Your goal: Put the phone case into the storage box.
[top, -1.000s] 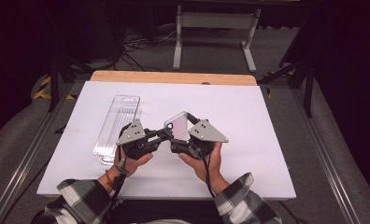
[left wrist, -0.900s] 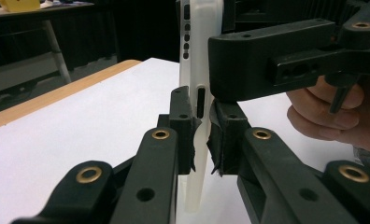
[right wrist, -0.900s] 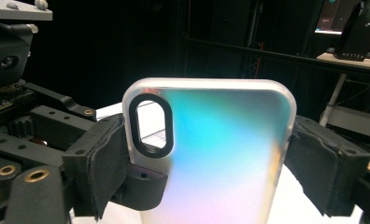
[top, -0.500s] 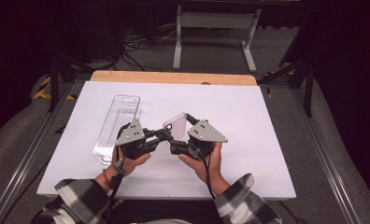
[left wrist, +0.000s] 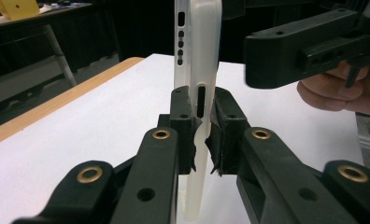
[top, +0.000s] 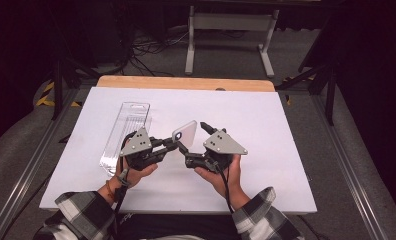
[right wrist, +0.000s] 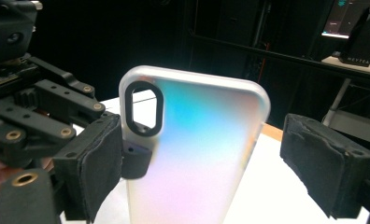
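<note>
The phone case (top: 184, 132) was held up off the desk (top: 266, 130), between the two hands, its edge clamped in the left tool (left wrist: 202, 126), probably so its iridescent back faced the right tool (right wrist: 202, 168). That tool's jaws stood apart on either side of the case, not yet closed on it. A clear plastic package (top: 123, 135) lay flat just left of the left hand. Ahead and to the right, the white surface gave open room.
</note>
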Motion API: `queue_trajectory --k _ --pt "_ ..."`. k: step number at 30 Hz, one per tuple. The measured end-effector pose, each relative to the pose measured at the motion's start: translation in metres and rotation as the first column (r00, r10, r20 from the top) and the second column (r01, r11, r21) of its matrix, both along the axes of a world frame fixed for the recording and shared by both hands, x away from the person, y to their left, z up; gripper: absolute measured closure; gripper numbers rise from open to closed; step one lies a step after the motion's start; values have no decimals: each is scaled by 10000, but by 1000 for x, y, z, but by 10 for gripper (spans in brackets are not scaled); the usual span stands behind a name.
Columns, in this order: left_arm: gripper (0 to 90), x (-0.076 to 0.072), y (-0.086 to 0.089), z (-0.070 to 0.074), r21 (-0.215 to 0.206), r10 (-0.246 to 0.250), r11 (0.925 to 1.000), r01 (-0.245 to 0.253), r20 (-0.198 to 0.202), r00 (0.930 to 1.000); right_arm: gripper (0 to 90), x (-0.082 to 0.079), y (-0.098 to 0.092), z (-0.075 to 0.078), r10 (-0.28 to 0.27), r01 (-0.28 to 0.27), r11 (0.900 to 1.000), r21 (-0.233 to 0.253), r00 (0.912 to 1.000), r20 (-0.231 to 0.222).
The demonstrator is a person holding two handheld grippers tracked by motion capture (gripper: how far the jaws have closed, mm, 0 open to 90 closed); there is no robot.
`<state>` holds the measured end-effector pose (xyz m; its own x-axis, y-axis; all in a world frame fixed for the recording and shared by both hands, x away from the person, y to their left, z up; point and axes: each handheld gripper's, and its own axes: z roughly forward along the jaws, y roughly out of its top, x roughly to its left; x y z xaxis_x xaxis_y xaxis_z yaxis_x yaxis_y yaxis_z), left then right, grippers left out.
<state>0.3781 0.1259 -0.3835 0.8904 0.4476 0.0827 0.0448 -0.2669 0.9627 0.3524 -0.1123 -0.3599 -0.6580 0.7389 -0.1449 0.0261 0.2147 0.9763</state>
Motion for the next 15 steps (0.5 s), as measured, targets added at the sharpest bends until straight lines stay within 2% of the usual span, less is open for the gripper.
queue_trajectory --k 5,6,15 --pt "814 1 4 1 39 81 10000 -81 113 9999 141 -4 -4 0 -166 184 9986 -491 9992 362" --pt "814 1 4 1 -13 80 10000 -80 20 10000 141 -4 -5 0 -192 215 9980 -590 9990 395" --pt "814 1 8 2 -25 98 9999 -98 100 9999 138 -6 -14 -4 -381 438 9950 -900 9972 644"
